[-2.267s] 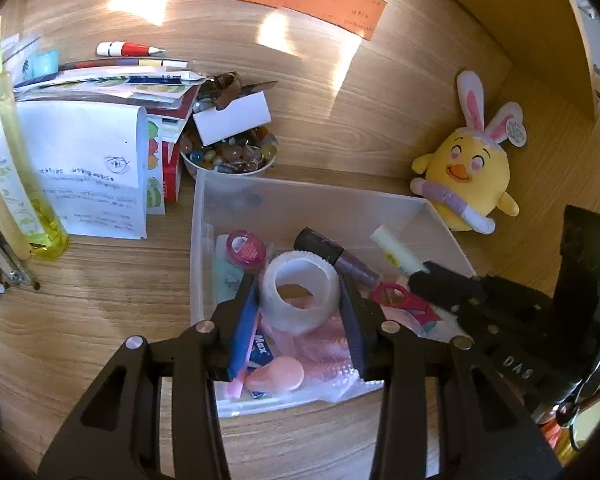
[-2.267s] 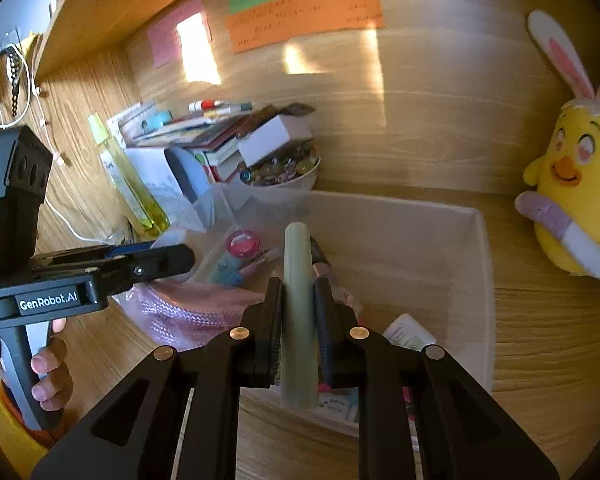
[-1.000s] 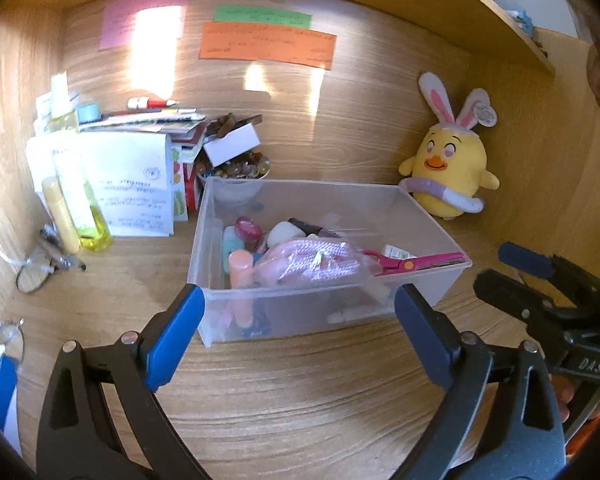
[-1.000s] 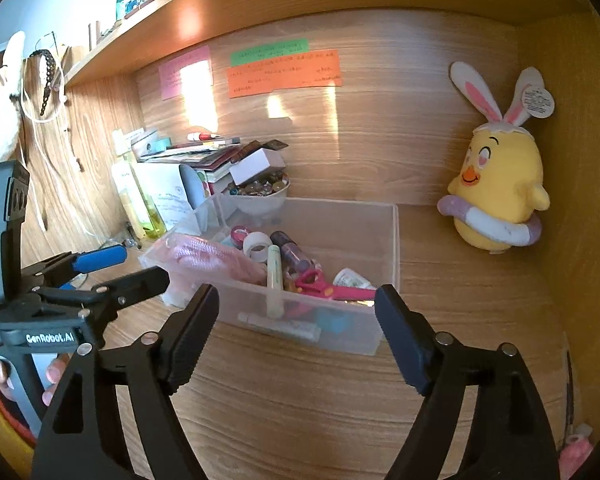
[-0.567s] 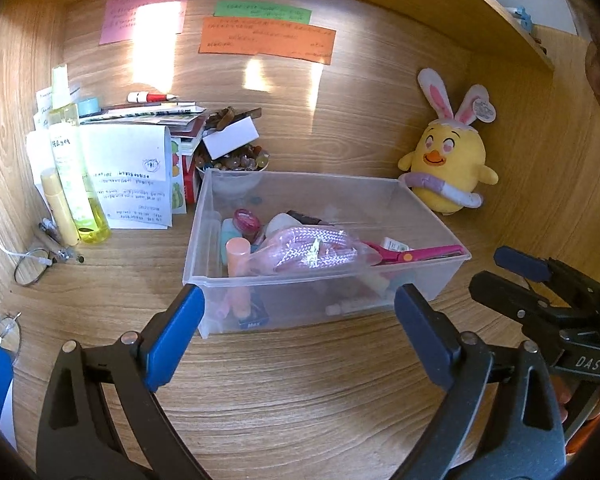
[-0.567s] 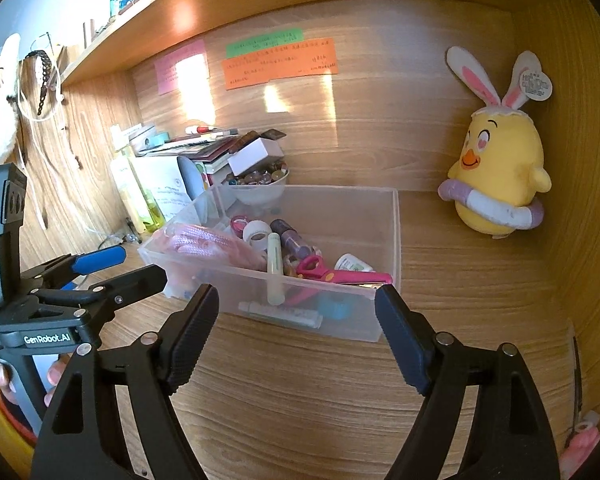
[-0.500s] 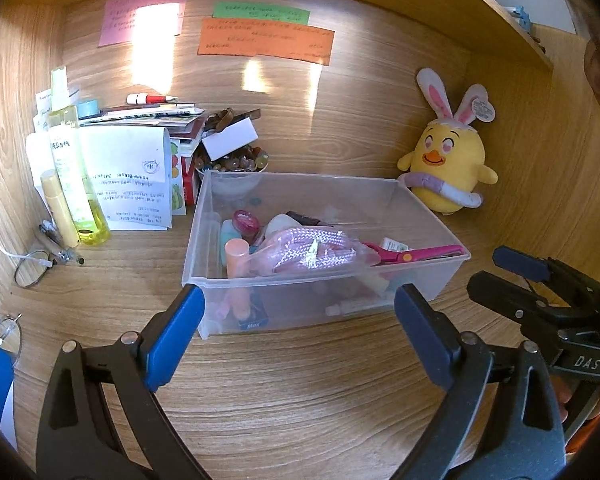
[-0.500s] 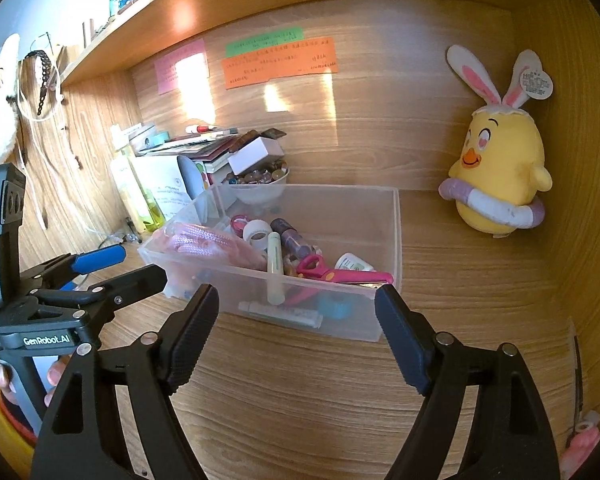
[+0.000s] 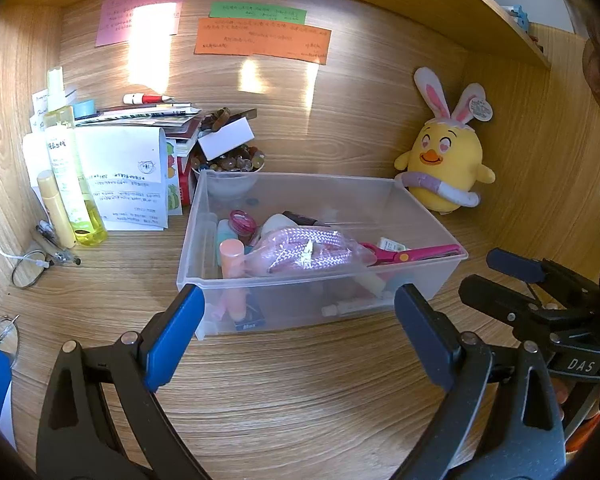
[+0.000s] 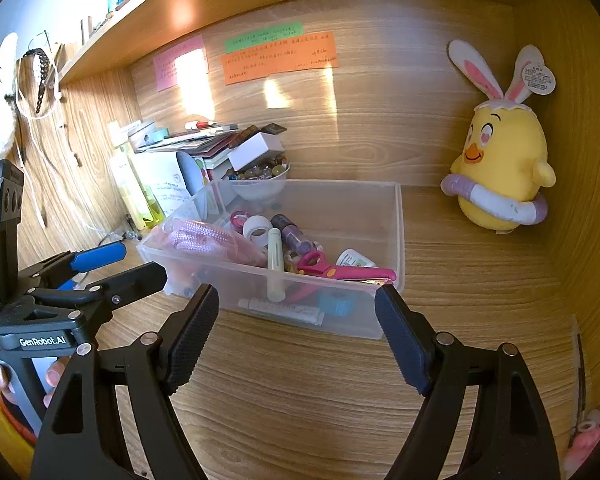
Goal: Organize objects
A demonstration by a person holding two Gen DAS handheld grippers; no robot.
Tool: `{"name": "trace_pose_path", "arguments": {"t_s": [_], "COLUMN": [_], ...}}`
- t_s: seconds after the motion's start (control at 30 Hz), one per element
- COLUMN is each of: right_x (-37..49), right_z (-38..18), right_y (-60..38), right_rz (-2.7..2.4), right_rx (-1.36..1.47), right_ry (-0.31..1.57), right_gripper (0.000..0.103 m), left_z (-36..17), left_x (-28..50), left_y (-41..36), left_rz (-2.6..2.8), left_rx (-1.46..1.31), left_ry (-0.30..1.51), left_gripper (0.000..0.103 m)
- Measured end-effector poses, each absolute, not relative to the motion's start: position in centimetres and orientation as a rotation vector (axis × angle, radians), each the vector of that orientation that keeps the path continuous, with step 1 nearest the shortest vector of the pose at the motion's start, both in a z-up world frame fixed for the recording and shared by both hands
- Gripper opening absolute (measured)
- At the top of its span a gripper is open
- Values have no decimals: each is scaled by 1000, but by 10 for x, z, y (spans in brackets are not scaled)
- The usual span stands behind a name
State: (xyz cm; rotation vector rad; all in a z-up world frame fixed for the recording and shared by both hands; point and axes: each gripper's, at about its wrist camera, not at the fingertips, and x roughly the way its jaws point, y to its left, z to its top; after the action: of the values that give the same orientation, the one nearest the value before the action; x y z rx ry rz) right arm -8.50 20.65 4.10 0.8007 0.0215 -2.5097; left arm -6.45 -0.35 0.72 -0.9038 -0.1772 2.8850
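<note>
A clear plastic bin (image 9: 420, 216) (image 10: 398, 216) stands on the wooden desk. It holds a pink rope in a bag (image 9: 304, 250) (image 10: 204, 238), pink scissors (image 9: 412, 255) (image 10: 340, 270), a tape roll (image 10: 257, 227), a pale green tube (image 10: 274, 258), a peach tube (image 9: 232, 276) and other small items. My left gripper (image 9: 300, 322) is open and empty, just in front of the bin. My right gripper (image 10: 298, 322) is open and empty, also in front of the bin.
A yellow chick plush (image 9: 444, 168) (image 10: 504, 160) sits at the back right. Papers, books, a bowl of beads (image 9: 228, 164) and a yellow bottle (image 9: 70, 176) stand at the back left. Glasses (image 9: 30, 270) lie at the left. A shelf runs overhead.
Both grippers have let go of the tape roll and the green tube into the bin, opened and drawn back. Over the last half second almost nothing has moved.
</note>
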Motion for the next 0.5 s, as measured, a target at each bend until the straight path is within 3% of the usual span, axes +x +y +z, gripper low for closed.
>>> {"name": "trace_pose_path", "arguments": {"t_s": [0.5], "right_x": [-85], "right_z": [41], "right_y": [207], "right_rz": [-2509], "right_rx": [800], "right_ry": [20], "right_gripper": [78], "left_z": [8], "left_x": [-64], "left_y": [-3], "left_rz": [2888], "left_rx": [-905], "left_ry": [-180], "left_gripper": [97]}}
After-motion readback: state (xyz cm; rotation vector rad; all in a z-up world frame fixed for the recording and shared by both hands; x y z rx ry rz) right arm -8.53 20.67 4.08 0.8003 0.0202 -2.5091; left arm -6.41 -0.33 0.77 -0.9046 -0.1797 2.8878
